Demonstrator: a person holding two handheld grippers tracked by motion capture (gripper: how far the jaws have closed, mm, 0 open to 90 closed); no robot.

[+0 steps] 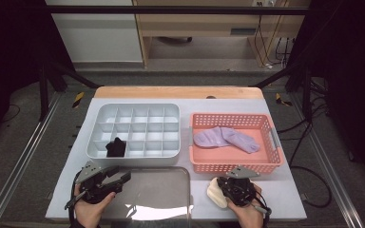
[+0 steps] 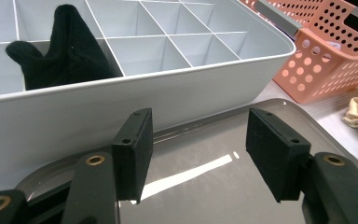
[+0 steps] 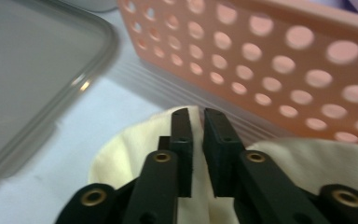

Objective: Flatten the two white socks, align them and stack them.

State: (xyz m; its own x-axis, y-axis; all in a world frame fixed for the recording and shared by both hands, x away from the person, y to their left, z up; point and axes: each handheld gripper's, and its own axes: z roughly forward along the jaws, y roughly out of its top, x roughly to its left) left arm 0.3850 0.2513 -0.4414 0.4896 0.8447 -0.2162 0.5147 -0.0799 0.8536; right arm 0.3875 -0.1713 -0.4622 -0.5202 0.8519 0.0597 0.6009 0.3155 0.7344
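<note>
- Resting near the table's front edge, the right gripper (image 1: pixel 225 186) sits in the person's right hand, which comes in from the bottom right; its jaws point toward the table's left edge.
- Its jaws stand nearly together with a narrow gap, pinching a fold of the cream sock (image 3: pixel 135 140). The sock lies bunched on the table (image 1: pixel 285 199), just in front of the pink basket (image 1: pixel 237 166).
- The left gripper (image 1: pixel 119 178) is held in the left hand at the front left corner, angled toward the back right. Its jaws are wide apart with nothing between them, over the clear lid (image 2: pixel 205 182) lying flat on the table.
- Behind the lid, a white divided tray (image 1: pixel 171 153) holds a black sock (image 2: pixel 60 51) in a front compartment.
- Two lilac socks (image 1: pixel 225 139) lie inside the pink basket, toward the table's right edge.
</note>
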